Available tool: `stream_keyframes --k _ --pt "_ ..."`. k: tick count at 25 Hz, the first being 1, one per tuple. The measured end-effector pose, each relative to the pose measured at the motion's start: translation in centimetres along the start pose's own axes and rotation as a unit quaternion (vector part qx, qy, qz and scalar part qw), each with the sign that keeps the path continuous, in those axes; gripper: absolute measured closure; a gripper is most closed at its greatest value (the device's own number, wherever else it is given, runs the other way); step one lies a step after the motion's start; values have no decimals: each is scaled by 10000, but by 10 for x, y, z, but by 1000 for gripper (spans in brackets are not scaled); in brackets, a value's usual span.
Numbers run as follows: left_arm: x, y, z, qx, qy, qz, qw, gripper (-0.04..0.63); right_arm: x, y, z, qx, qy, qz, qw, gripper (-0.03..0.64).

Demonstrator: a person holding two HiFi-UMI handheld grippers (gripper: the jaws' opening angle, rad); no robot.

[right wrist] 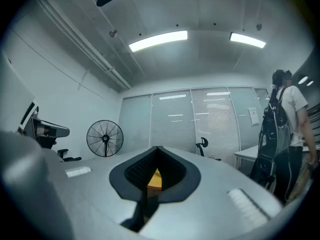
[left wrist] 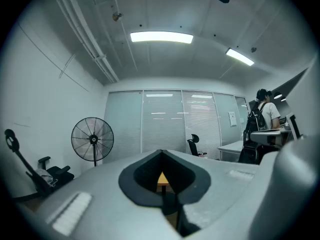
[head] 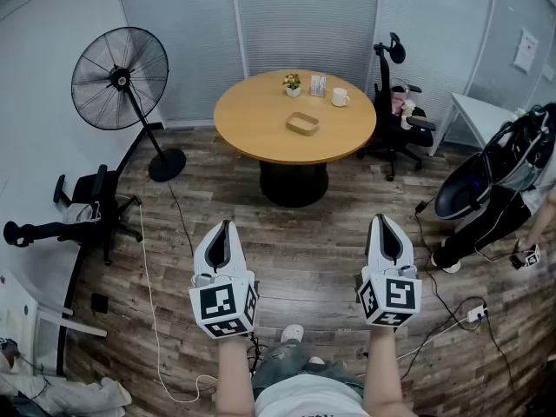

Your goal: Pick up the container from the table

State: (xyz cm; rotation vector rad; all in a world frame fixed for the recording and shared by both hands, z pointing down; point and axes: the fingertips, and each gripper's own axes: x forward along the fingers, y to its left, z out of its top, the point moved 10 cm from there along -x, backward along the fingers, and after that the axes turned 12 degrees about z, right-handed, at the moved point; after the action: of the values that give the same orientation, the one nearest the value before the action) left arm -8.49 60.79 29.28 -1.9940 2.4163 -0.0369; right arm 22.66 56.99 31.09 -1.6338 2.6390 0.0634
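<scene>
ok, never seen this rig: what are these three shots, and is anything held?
No robot arm: a person holds a two-jaw gripper in each hand. The head view looks down from the person's head at the left gripper and right gripper, well short of the round table. The other two views ride on the grippers, looking along their jaws. On the table: a shallow tan container, a white mug, a small potted plant. Both pairs of jaws are together, holding nothing.

Two hand-held grippers (head: pixel 225 226) (head: pixel 383 221), one round table (head: pixel 256 111), one container (head: pixel 302 123), one mug (head: pixel 340 97), one fan (head: pixel 120 78), two office chairs (head: pixel 87 211) (head: pixel 395 102)
</scene>
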Motion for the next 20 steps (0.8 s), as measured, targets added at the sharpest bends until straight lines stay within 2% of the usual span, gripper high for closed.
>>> stream_keyframes --k 11,17,20 --pt "24 9 -1 23 18 -48 10000 594 25 5 1 -57 5 -16 10000 595" --pt "57 24 -1 22 -37 -106 9999 594 57 9 -3 178 -112 11 9998 592" --pt "73 33 -3 36 -38 -177 9998 594 73 15 -5 251 -147 -28 9996 534"
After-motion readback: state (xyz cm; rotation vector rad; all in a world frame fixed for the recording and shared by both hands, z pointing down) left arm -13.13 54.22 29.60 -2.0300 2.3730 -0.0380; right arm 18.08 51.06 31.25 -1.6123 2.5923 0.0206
